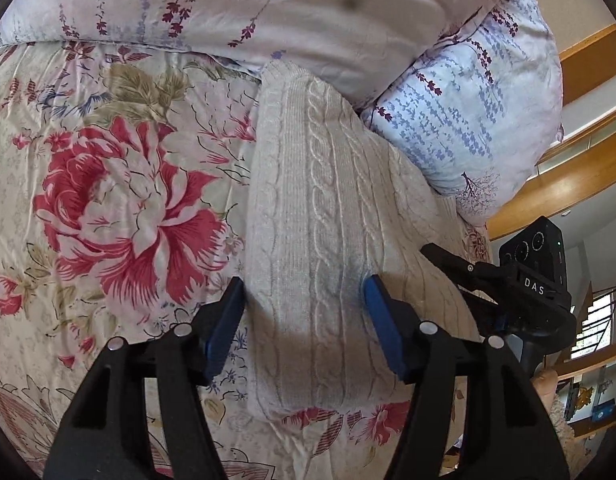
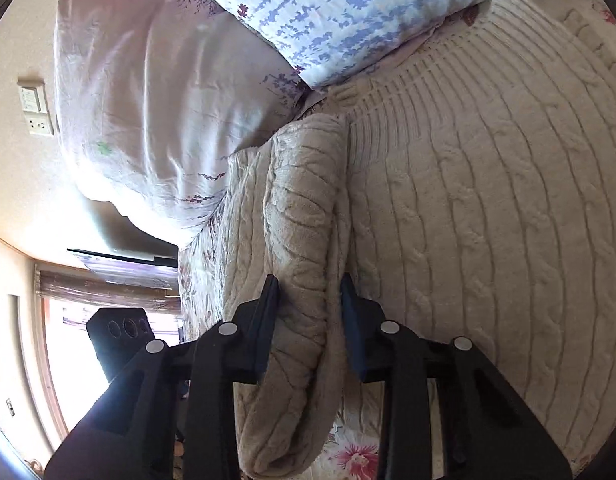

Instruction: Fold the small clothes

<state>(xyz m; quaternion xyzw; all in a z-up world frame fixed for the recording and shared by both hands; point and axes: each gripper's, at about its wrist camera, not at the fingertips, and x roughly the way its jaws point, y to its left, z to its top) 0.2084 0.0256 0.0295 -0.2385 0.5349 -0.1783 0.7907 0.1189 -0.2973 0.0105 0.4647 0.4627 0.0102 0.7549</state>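
A cream cable-knit sweater [image 1: 315, 216] lies on a floral bedspread [image 1: 108, 184]. In the left wrist view my left gripper [image 1: 304, 296] is open, its blue pads on either side of a folded strip of the sweater, just above it. In the right wrist view the sweater body [image 2: 487, 208] spreads to the right, and a raised fold of it [image 2: 304, 240] runs between the fingers of my right gripper [image 2: 309, 304]. The right jaws stand partly apart around that fold; I cannot tell if they pinch it. The right gripper also shows in the left wrist view [image 1: 527, 280].
Two lavender-print pillows [image 1: 479, 92] [image 1: 268, 8] lie against the sweater's far end. The bed edge is at the right, with wooden rails [image 1: 579, 176] beyond. In the right wrist view a wall with a switch and socket [image 2: 36, 110] and a window [image 2: 68, 352] are on the left.
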